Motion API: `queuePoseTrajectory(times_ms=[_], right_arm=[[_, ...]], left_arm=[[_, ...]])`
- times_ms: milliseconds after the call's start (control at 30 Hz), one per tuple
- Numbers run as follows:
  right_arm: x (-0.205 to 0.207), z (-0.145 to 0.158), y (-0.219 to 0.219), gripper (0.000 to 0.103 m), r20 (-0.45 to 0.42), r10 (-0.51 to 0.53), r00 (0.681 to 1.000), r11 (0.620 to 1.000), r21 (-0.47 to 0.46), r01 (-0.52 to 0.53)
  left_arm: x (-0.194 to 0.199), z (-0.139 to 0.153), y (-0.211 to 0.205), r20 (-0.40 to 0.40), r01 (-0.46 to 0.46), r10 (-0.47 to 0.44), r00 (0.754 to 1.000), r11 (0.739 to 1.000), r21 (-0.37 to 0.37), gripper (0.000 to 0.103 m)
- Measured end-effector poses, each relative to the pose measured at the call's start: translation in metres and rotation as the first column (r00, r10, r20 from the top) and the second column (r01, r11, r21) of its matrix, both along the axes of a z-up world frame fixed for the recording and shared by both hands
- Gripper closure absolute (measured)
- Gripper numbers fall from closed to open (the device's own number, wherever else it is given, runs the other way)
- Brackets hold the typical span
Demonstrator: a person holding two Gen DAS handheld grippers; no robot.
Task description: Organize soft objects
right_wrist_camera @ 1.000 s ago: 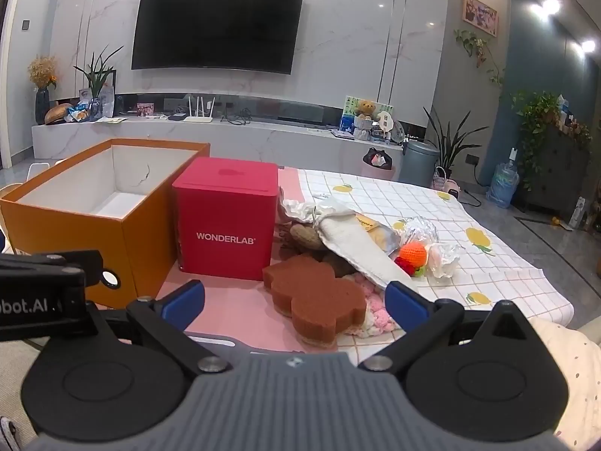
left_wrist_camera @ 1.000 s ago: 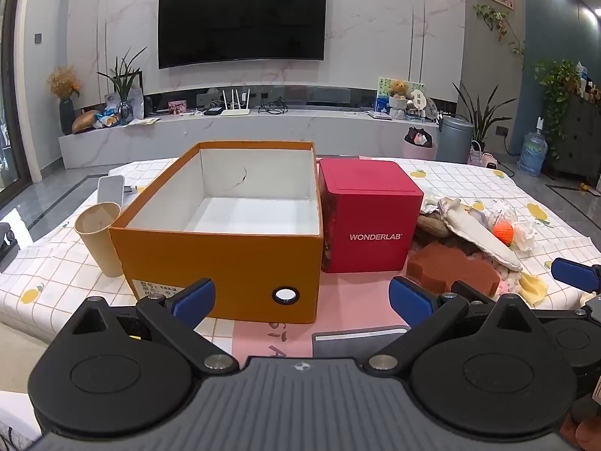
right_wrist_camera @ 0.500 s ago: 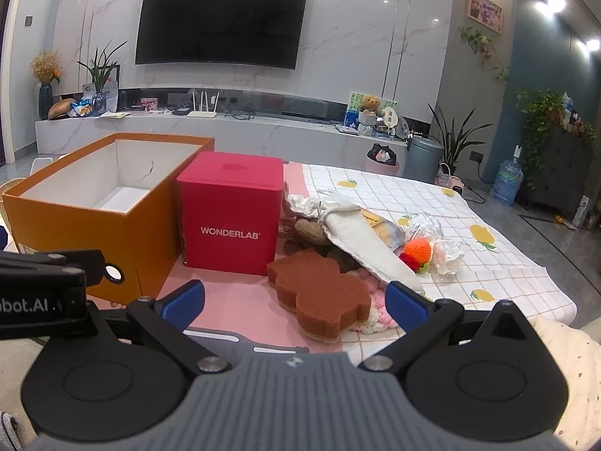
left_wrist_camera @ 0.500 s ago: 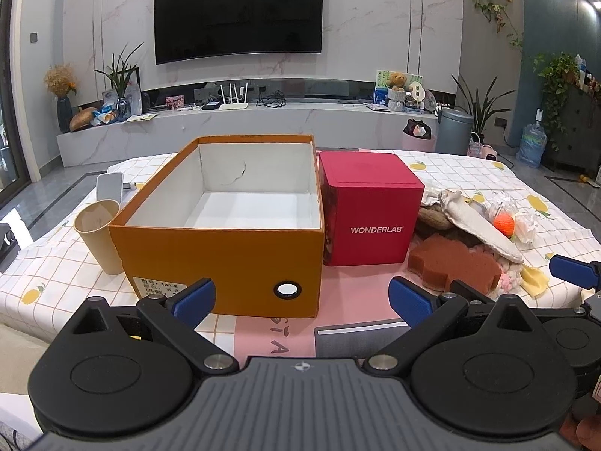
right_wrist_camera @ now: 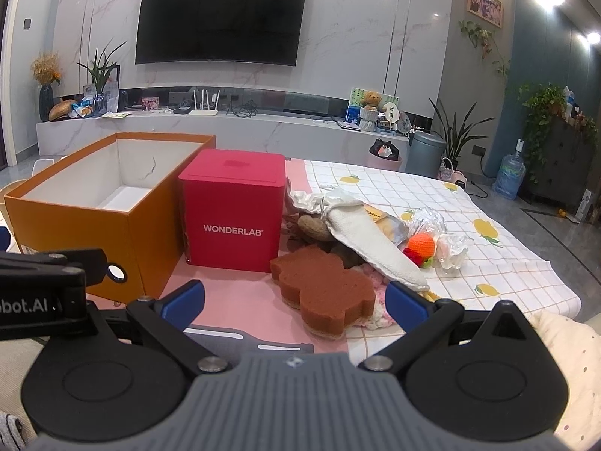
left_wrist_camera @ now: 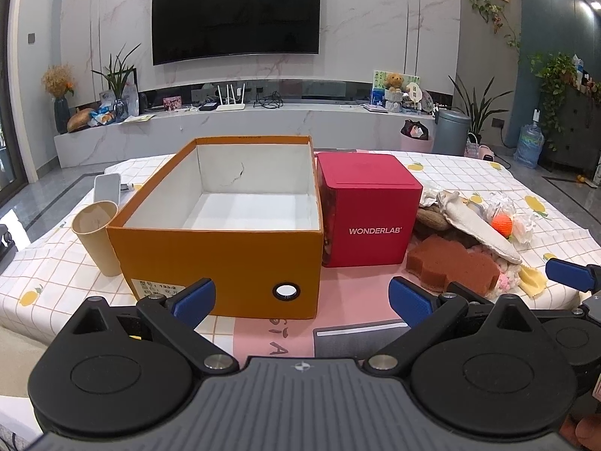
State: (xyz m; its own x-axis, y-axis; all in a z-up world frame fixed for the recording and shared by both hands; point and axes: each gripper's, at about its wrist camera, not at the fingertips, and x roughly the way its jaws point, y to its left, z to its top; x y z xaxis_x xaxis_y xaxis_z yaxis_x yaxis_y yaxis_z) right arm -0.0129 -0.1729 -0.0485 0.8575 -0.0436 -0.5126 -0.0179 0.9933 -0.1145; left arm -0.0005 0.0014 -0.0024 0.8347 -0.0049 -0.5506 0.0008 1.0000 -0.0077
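Right now your left claw (left_wrist_camera: 302, 297) is spread wide and empty before the orange box (left_wrist_camera: 225, 233), which sits open on the counter (left_wrist_camera: 49, 282) with the red box (left_wrist_camera: 366, 210) touching its right side. Your right claw (right_wrist_camera: 295, 300) is spread too, holding nothing, just short of the brown sponge (right_wrist_camera: 326, 289) at the front of the soft pile (right_wrist_camera: 375, 233).

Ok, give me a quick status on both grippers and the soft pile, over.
Left gripper open, empty. Right gripper open, empty, facing brown sponge. Soft pile untouched beside red box; orange box empty. Red box stands between pile and orange box.
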Motion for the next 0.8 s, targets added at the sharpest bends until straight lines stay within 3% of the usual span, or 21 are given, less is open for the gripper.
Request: queuePoseTrajectory(times_ms=[233, 800], right_arm=[[0.0002, -0.0015, 0.0010, 0.003, -0.011, 0.008, 1.000, 1.000, 0.008, -0.008], [0.0014, -0.0051, 0.0032, 0.003, -0.014, 0.006, 1.000, 1.000, -0.018, -0.006]], left_arm=[[-0.0013, -0.0004, -0.0023, 0.002, -0.009, 0.009, 1.000, 0.999, 0.036, 0.000], [0.0013, -0.0041, 0.0000, -0.030, -0.020, 0.021, 0.999, 0.999, 0.030, 0.000]])
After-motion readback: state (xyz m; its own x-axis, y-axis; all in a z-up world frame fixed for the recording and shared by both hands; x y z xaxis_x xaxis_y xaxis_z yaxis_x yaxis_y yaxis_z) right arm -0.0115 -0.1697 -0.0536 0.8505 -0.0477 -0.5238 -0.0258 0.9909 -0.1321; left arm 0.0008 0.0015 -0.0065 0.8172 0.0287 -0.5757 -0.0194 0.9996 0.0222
